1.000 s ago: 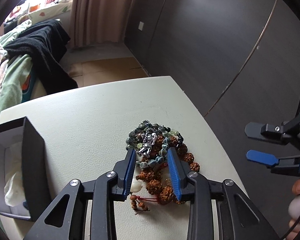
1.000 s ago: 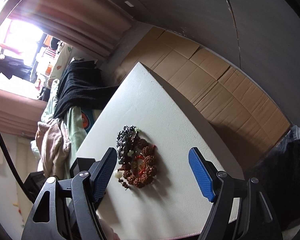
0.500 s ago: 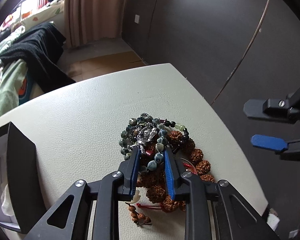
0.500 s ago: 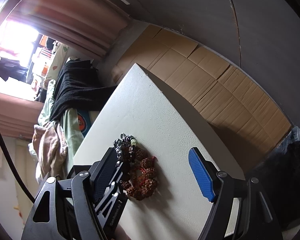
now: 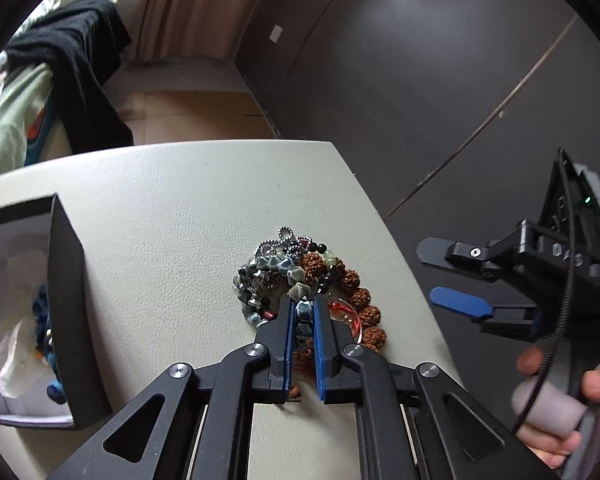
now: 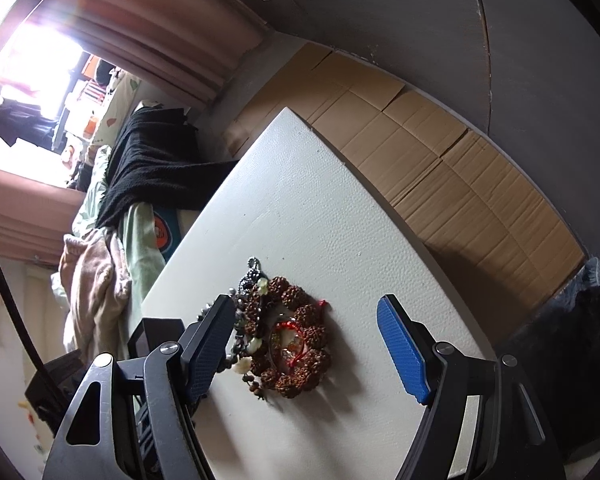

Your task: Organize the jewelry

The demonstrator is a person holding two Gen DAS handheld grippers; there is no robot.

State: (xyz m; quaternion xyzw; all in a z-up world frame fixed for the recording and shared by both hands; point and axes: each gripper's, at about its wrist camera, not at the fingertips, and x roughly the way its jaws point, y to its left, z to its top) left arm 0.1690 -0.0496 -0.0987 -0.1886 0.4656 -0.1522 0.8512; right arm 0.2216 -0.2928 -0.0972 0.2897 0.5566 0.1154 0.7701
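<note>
Beads (image 5: 302, 312) of the grey-blue strand, piled on the worktop (image 5: 188, 216), sit clamped in the just-closed left tool (image 5: 303, 309); probably tangled with brown beads (image 6: 296, 344), so lift slowly; right tool (image 6: 304, 344) gapes empty.

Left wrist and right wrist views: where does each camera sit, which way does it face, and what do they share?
Left wrist: on the left gripper, looking down along its fingers, pinched on the blue-grey bead strand; the right gripper and a hand show at right.
Right wrist: on the right gripper, open above the brown bead bracelet.
Shared: the jewelry pile, white table, black box.
</note>
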